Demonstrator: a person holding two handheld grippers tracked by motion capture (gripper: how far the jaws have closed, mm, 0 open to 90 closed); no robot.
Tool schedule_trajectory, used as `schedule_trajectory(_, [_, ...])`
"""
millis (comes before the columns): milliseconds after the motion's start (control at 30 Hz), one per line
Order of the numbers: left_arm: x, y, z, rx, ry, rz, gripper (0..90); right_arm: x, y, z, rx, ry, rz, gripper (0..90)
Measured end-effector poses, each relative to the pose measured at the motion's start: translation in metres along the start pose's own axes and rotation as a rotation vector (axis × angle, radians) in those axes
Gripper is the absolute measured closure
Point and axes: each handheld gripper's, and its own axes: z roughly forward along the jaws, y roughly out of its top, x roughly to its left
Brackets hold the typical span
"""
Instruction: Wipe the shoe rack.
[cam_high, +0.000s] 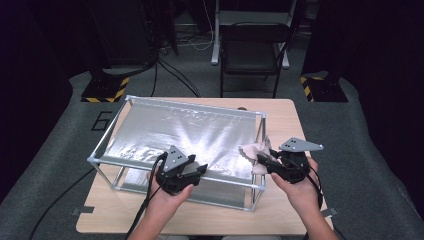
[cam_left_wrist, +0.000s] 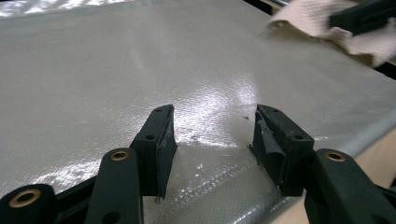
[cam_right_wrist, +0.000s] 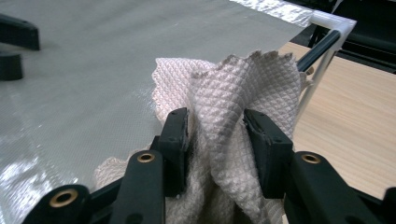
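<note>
A silvery woven sheet (cam_high: 175, 132) stretched taut over a white tube frame (cam_high: 260, 150) covers most of the desk (cam_high: 285, 115); it looks slick and slightly springy. At its right edge the quilted beige cloth (cam_right_wrist: 243, 93) hangs bunched, soft and light, likely to flop, so a fold's thick middle suits best. The right gripper (cam_right_wrist: 215, 135) has its fingers clenched on it; the left gripper (cam_left_wrist: 212, 135) hovers released above the sheet.

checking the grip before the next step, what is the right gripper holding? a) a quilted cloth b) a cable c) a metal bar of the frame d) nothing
a: the right gripper has its jaws closed on a bunched, quilted cloth over the silver sheet.
</note>
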Motion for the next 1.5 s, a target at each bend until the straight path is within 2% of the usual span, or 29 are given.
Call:
schedule_trajectory(100, [0.000, 0.002, -0.002, 0.001, -0.043, 0.012, 47.2, -0.006, 0.002, 0.002, -0.005, -0.007, 0.003, 63.6])
schedule_trajectory(267, [0.003, 0.004, -0.012, -0.004, -0.074, 0.031, 38.9, -0.010, 0.002, 0.002, -0.003, -0.016, 0.009, 64.4])
schedule_trajectory(467, [0.011, 0.001, -0.023, 0.006, -0.070, 0.079, 34.7, -0.018, 0.003, 0.002, 0.000, -0.021, 0.008, 65.2])
schedule_trajectory(500, [0.012, -0.001, -0.024, 0.002, -0.065, 0.074, 33.2, -0.019, 0.002, 0.002, -0.007, -0.025, 0.009, 65.4])
schedule_trajectory(600, [0.018, -0.004, -0.027, 0.018, -0.050, 0.096, 31.0, -0.023, 0.002, 0.002, -0.003, -0.033, 0.012, 65.8])
schedule_trajectory(700, [0.024, -0.009, -0.030, 0.033, -0.041, 0.092, 28.8, -0.027, 0.003, 0.001, -0.002, -0.038, 0.012, 66.3])
schedule_trajectory(867, [0.032, -0.015, -0.034, 0.014, -0.043, 0.091, 28.8, -0.031, 0.003, 0.001, -0.004, -0.045, 0.019, 66.6])
schedule_trajectory(933, [0.033, -0.018, -0.034, -0.001, -0.046, 0.119, 29.3, -0.033, 0.003, 0.002, -0.008, -0.046, 0.017, 66.7])
schedule_trajectory(1033, [0.033, -0.020, -0.034, -0.006, -0.048, 0.121, 29.4, -0.034, 0.003, 0.001, -0.003, -0.048, 0.018, 66.8])
schedule_trajectory(1167, [0.031, -0.021, -0.035, -0.012, -0.050, 0.095, 29.9, -0.037, 0.004, 0.002, -0.003, -0.052, 0.018, 67.2])
schedule_trajectory(1267, [0.027, -0.021, -0.033, -0.010, -0.036, 0.093, 32.6, -0.040, 0.005, 0.003, -0.003, -0.059, 0.022, 67.8])
schedule_trajectory(1333, [0.025, -0.021, -0.030, -0.019, -0.028, 0.097, 32.7, -0.042, 0.005, 0.003, -0.004, -0.069, 0.045, 68.0])
schedule_trajectory(1500, [0.023, -0.021, -0.027, -0.023, -0.026, 0.088, 32.7, -0.044, 0.004, -0.001, 0.001, -0.070, 0.055, 68.2])
